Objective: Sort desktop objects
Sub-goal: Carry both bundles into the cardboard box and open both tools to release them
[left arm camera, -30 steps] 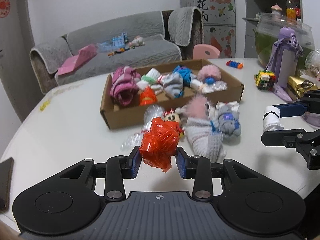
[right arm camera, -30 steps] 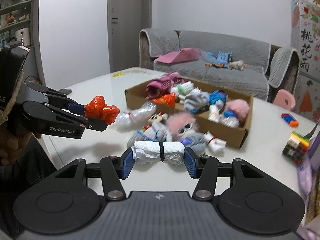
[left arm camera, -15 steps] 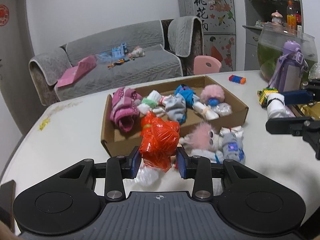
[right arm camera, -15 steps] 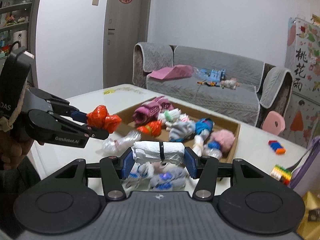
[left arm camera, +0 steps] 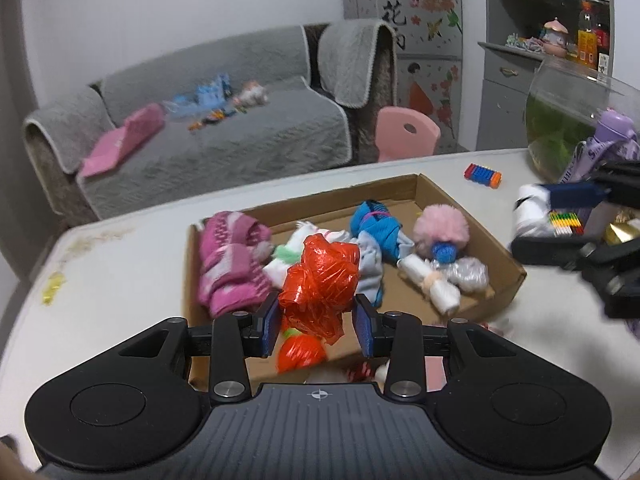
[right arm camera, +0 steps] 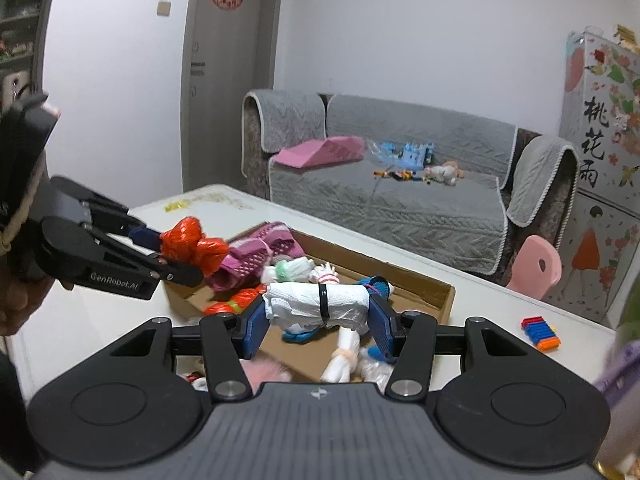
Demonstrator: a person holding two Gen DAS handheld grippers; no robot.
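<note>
Red bag bundle (left arm camera: 320,280) in left gripper (left arm camera: 318,322), white bundle (right arm camera: 318,306) in right gripper (right arm camera: 318,322), above cardboard box (left arm camera: 448,196)

cardboard box (left arm camera: 472,216): near wall hidden by left gripper (left arm camera: 319,326) | purple bottle (right arm camera: 618,376): blurred, cut off

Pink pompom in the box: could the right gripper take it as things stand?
Probably not yet. The right gripper is shut on the white roll, so its jaws are occupied. The pink pompom lies uncovered in the cardboard box, open from above.
</note>
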